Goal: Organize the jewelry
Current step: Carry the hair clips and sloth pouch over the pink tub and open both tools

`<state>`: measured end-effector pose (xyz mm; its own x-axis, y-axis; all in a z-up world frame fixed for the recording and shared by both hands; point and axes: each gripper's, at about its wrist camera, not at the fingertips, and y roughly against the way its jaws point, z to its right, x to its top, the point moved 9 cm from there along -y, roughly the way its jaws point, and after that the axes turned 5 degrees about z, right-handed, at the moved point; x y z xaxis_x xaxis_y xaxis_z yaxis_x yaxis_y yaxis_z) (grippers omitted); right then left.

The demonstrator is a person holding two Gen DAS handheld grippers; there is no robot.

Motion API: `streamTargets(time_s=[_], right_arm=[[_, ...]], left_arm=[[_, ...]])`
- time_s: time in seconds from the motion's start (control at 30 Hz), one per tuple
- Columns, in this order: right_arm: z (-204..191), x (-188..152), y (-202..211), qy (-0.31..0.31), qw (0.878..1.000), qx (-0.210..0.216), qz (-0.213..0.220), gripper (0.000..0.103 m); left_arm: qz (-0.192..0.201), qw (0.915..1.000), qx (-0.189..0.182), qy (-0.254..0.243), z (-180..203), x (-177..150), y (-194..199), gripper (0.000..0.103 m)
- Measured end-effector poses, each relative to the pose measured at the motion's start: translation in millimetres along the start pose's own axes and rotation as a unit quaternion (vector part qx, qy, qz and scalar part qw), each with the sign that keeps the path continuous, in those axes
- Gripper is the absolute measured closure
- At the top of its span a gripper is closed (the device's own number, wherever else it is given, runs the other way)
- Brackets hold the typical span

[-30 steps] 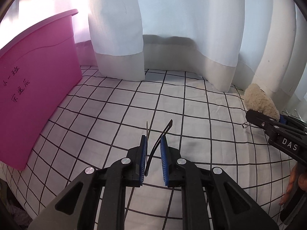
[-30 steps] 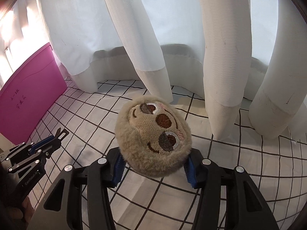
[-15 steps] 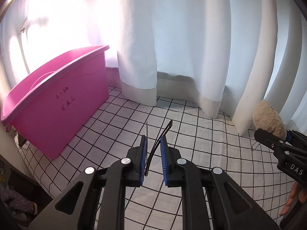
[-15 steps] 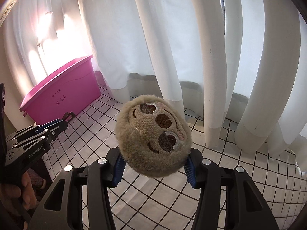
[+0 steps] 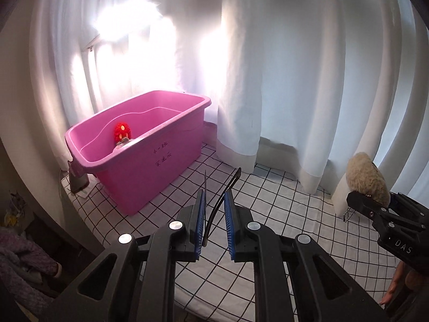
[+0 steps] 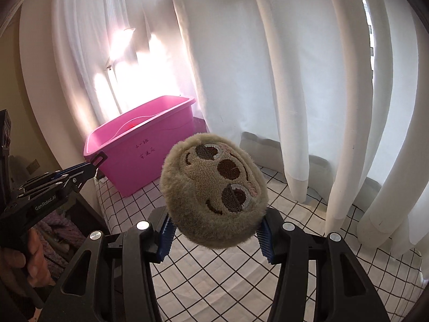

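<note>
Checked cloth now sits lower; both raised, left gripper [image 5: 214,209] clamps hair clip [image 5: 222,201], right gripper [image 6: 214,232] clamps plush charm [image 6: 214,190], pink bin [image 5: 150,161] ahead-left: deposit pending

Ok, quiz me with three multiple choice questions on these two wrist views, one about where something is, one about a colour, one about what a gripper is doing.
1. Where is the small red fuzzy item?
A. Inside the storage bin
B. On the checked cloth
C. In the left gripper

2. What colour is the storage bin?
A. White
B. Blue
C. Pink

3. What is the right gripper doing?
A. Standing open with nothing in it
B. Clamping a round plush face
C. Pinching a black hair clip

Answers:
1. A: the red fuzzy item shows inside the storage bin.
2. C: its walls and rim are bright pink.
3. B: the right gripper has its pads pressed on both sides of the plush face, while the black hair clip sits in the left gripper.
</note>
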<state>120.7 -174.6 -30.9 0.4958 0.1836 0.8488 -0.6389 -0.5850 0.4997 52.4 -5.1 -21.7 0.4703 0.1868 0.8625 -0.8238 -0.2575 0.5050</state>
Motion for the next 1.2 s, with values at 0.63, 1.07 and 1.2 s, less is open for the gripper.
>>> streamTargets(time_s=[0.63, 1.07, 1.2], right_arm=[[-124.2, 129.0, -73.2, 0.040, 0.996, 0.052, 0.065, 0.053], [-182.5, 183.9, -205.6, 0.029, 0.998, 0.055, 0.017, 0.053], [-193.0, 181.0, -243.2, 0.024, 0.998, 0.051, -0.019, 0.053]], left_arm=[[0.065, 0.9973, 0.024, 0.025, -134.3, 122.0, -29.8, 0.088], [0.000, 0.9985, 0.026, 0.048, -228.7, 163.9, -139.1, 0.087], [-0.049, 0.9971, 0.022, 0.053, -241.7, 147.5, -173.6, 0.087]])
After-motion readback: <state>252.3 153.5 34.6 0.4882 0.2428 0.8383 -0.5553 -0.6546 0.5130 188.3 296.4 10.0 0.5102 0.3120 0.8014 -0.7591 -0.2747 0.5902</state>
